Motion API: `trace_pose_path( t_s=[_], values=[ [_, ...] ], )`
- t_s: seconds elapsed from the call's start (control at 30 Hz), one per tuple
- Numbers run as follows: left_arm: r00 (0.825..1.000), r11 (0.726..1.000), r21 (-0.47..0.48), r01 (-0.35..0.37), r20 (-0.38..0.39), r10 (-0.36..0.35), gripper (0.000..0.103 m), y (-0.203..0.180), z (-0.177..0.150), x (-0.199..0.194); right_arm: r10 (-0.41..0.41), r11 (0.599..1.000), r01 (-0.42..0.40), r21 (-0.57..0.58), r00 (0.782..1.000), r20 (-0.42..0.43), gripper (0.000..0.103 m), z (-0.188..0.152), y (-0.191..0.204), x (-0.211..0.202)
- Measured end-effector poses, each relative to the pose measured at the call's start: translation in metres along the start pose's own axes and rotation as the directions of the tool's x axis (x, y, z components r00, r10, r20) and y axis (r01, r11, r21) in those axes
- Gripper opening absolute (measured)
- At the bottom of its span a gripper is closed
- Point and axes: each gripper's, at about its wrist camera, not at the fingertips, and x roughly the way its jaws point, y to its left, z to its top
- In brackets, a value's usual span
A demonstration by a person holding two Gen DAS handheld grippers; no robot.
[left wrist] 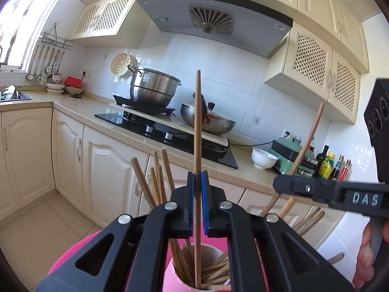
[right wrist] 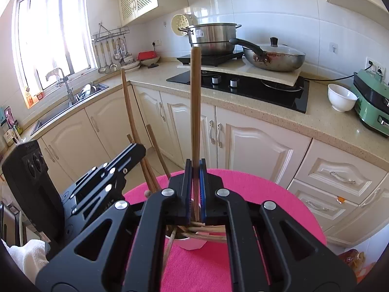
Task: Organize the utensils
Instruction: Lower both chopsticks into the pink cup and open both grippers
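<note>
Both grippers are over the white cup [right wrist: 192,242] on the pink table [right wrist: 279,194], each with a chopstick pinched upright. The left gripper [left wrist: 197,177] has its blue pads [left wrist: 205,194] squeezed tight on a single chopstick [left wrist: 198,121], hardly any gap between the jaws; that stick runs straight down between them and its lower end sits inside the cup [left wrist: 214,250], among the loose sticks [left wrist: 216,272] lying criss-crossed at the bottom. To its left in the left wrist view, a sheaf of chopsticks [left wrist: 155,182] leans out past the cup's rim. From the right comes the right gripper [left wrist: 282,183], side-on, a hand [left wrist: 364,255] on its grip, and a chopstick [left wrist: 308,141] slanting up through its tip. Switch to the right wrist view: the right gripper [right wrist: 195,165] is clamped just as narrowly on its chopstick [right wrist: 195,102], which stands nearly vertical in front of the stove, its lower part dropping toward the cup's mouth, though the fingers hide exactly where it ends. More sticks [right wrist: 206,233] fan across the cup just below the jaws. The left gripper [right wrist: 136,149] shows at the left, with chopsticks [right wrist: 128,112] rising beside it. Behind, on the counter, a steel pot [right wrist: 214,39], a lidded pan [right wrist: 274,58] and a white bowl [right wrist: 340,97].
</note>
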Motion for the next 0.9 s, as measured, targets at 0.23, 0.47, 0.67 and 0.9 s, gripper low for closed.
trace_pose_path(
  t_s=[0.23,0.47,0.67,0.9],
  values=[
    [0.998,0.999,0.053,-0.001,-0.067,0.005,0.006,-0.004,-0.018,-0.004,0.006,1.0,-0.005,0.014,1.0,-0.028,0.006,-0.003,0.001,0.006],
    [0.985,0.995,0.1,-0.022,-0.166,0.038,0.006,-0.005,-0.037,-0.005,0.0,1.0,0.001,0.006,0.999,-0.047,0.006,-0.004,0.005,0.011],
    [0.971,0.997,0.075,-0.017,-0.238,0.035,0.007,-0.004,-0.047,-0.004,-0.015,1.0,0.015,0.007,0.998,-0.068,0.006,-0.005,0.006,0.016],
    [0.963,0.996,0.094,-0.005,-0.27,0.03,0.03,-0.007,-0.042,-0.011,-0.024,1.0,0.024,0.0,0.994,-0.107,0.007,-0.011,0.009,0.025]
  ],
)
